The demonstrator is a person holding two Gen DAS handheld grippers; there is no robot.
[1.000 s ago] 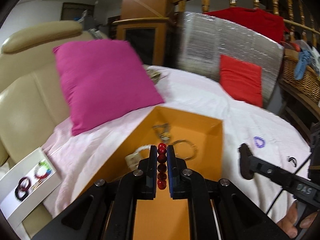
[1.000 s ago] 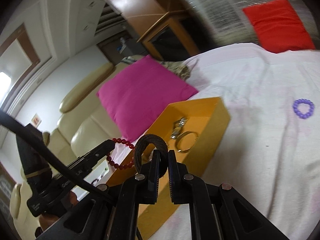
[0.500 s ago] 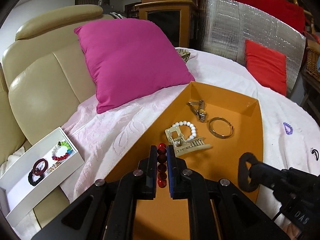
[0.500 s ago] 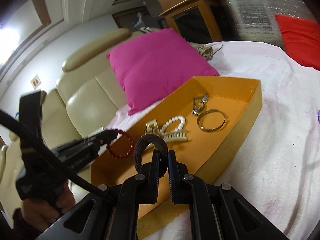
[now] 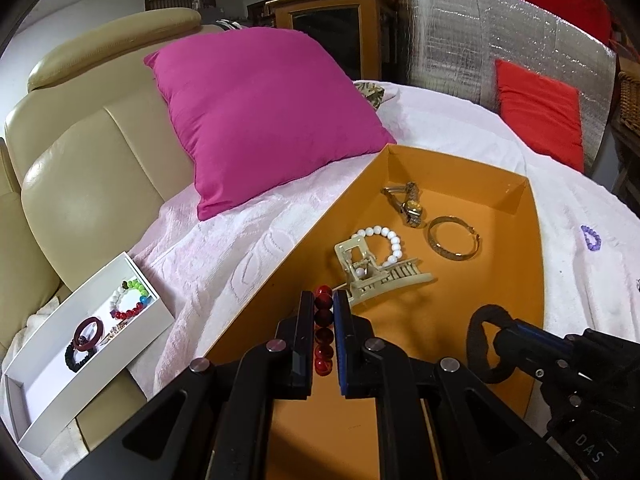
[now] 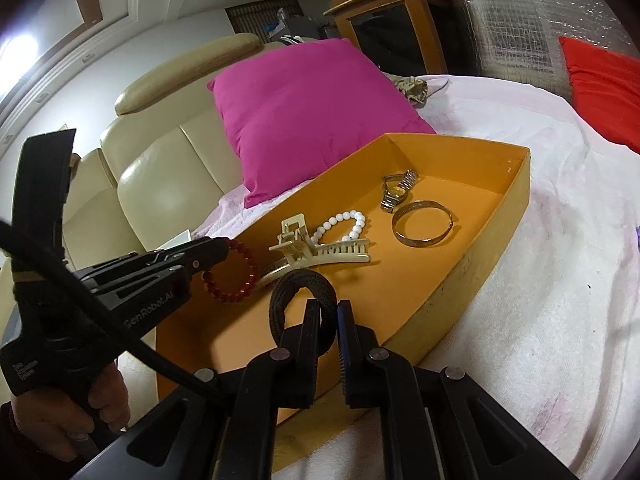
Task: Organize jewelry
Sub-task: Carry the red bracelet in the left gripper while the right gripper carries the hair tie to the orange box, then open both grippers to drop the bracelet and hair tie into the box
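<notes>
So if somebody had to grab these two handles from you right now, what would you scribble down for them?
Left gripper: shut on the red bead bracelet, held over the near end of the orange tray.
Right gripper: shut on the black hair tie, also above the tray.
In the tray: cream hair claw, white bead bracelet, watch, gold bangle.
Left: drop both held pieces; purple bracelet lies on the cover outside the tray.
</notes>
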